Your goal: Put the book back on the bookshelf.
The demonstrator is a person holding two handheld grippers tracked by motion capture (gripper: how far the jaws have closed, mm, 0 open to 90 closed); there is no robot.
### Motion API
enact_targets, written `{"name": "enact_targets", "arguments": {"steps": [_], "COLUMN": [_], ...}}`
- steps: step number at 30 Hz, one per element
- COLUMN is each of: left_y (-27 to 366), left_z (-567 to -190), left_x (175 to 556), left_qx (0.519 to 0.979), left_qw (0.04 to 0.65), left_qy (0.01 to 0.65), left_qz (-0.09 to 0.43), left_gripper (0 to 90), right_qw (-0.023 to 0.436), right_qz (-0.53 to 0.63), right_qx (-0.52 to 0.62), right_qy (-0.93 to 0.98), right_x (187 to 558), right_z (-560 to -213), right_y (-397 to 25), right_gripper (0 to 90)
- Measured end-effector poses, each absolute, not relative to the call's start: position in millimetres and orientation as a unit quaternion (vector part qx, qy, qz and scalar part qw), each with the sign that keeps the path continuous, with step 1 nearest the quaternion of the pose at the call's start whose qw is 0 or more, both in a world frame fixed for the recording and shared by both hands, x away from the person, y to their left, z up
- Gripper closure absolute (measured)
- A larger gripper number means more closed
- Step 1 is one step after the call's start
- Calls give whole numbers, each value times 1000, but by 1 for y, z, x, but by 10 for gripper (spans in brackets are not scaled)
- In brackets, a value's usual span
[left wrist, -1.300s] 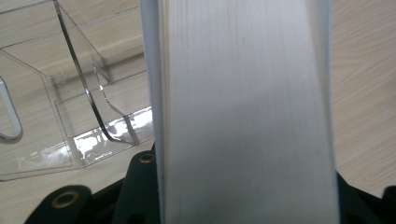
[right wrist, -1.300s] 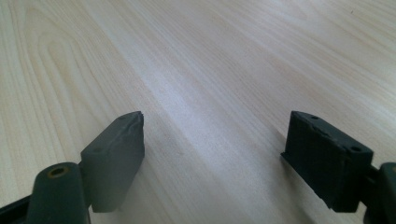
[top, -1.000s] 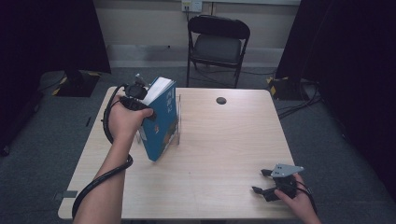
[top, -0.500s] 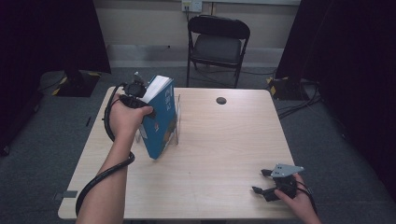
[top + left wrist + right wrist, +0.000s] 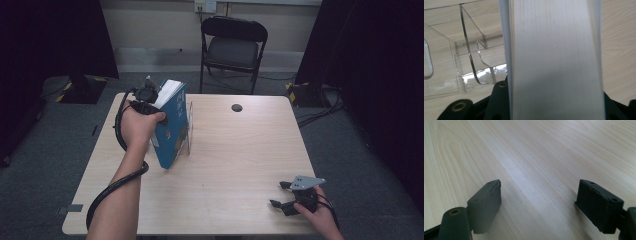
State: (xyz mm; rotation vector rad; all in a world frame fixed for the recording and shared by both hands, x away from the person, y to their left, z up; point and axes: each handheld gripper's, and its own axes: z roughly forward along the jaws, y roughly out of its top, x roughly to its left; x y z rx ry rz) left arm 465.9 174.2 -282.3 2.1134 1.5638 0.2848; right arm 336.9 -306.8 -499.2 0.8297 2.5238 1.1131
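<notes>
Left gripper [image 5: 150, 102] jaw tips hidden behind blue book [image 5: 172, 125]. Book's page edge [image 5: 554, 60] cut off top and bottom. Clear stand [image 5: 471, 62] cropped at left edge. Cover print too small to read.

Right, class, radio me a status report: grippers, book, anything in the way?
Left gripper shut on blue book, tilted beside clear stand. Right gripper open, idle over table. Nothing obstructing.

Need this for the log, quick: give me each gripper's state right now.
Left gripper: shut on the blue book, held beside the clear acrylic stand.
Right gripper: open, holding nothing, low over the table.
</notes>
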Motion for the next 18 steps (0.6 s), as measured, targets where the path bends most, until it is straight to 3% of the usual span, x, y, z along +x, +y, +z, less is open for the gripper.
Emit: {"name": "enact_targets", "arguments": {"steps": [18], "left_y": [163], "left_z": [-288], "left_x": [479], "left_qx": [767], "left_qw": [237], "left_qy": [585], "left_qz": [116], "left_gripper": [620], "right_qw": [130], "right_qz": [383], "right_qx": [286], "right_qy": [869], "right_x": [337], "right_z": [-499], "right_y": [-307], "right_gripper": [194]}}
